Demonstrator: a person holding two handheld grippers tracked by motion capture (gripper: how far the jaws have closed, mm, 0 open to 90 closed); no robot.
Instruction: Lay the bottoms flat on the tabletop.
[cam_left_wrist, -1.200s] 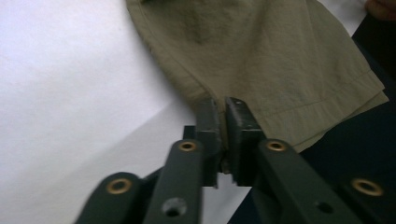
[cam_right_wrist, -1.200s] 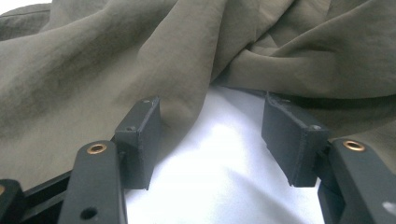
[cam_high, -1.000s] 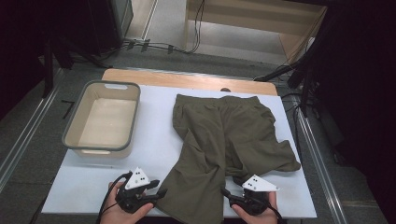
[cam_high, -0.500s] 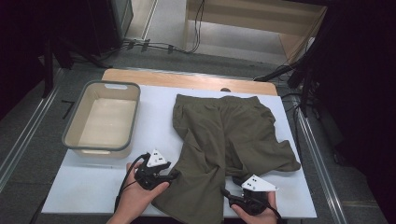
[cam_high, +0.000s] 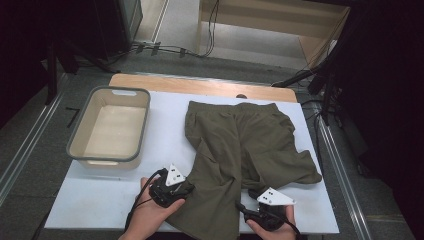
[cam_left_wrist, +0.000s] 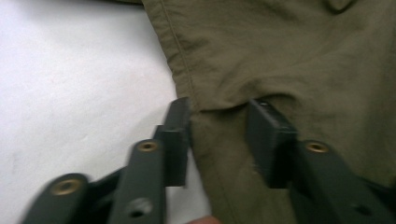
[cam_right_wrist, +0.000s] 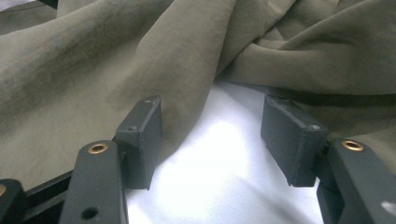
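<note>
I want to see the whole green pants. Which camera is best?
The high view: the olive trousers lie spread across the white table, whole. The left gripper view gives a close-up of one seamed edge; the right gripper view, close-up folds.

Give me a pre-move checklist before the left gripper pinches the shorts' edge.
1. Left gripper at the olive shorts leg hem: ok; its fingers straddle the seamed edge and have just been closing.
2. Fabric clamped by left: not ok; gap remains.
3. Right gripper ready: not ok; open, white tabletop showing between the fingers, cloth brushing one.
4. Shorts flat: not ok; legs rumpled and overlapping.
5. Grey tub clear of the shorts: ok; apart.
</note>
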